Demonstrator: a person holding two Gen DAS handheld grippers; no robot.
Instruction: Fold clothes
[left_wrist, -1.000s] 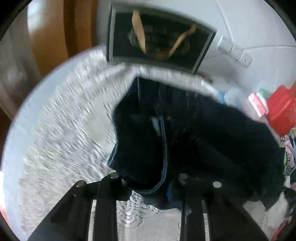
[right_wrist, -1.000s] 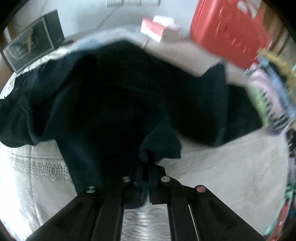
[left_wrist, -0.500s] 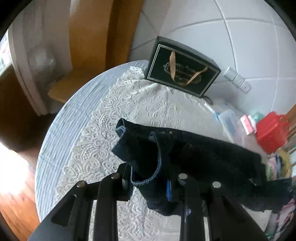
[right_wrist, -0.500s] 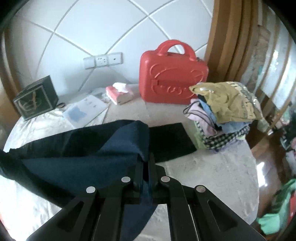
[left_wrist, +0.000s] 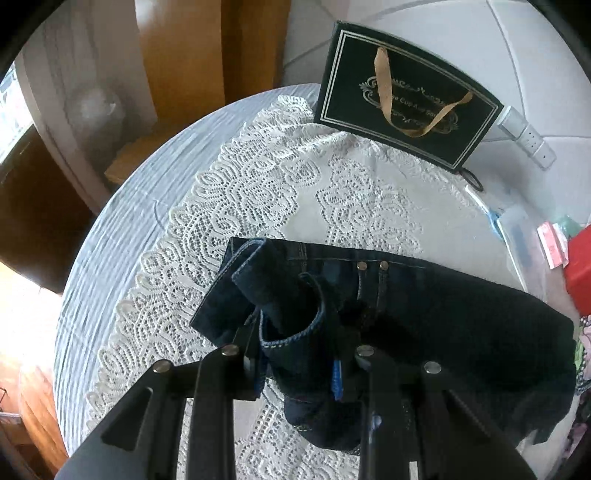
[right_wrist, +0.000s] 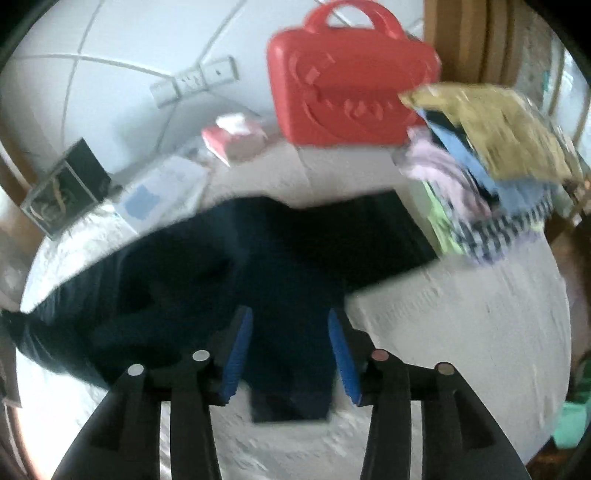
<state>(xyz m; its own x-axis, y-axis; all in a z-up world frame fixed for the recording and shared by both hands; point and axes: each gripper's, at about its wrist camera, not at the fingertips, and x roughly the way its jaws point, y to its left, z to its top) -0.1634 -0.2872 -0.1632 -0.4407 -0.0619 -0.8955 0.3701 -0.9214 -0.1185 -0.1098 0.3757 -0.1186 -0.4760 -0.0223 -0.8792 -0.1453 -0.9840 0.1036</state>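
A: What's changed in the last half second?

B: The right gripper (right_wrist: 290, 354) was clamped on a fold of the dark jeans (left_wrist: 424, 317); now its blue-padded fingers (right_wrist: 238, 354) stand apart, with the cloth lying loose between them. That view has also gone blurry.

A: And the left gripper (left_wrist: 295, 354)?

B: As before, spread around a bunched, stitched hem of the jeans. The denim fills the gap, but I can't tell whether it is pinched.

A: Where are the jeans?

B: Stretched across the lace tablecloth (left_wrist: 258, 192) on the round table, rivets up, between the black gift bag (left_wrist: 406, 99) and the pile of clothes (right_wrist: 491, 177).

A: Any writing?

B: Gold script on the bag, under its ribbon handle, too small to read. The red case (right_wrist: 347, 96) shows only an embossed pattern.
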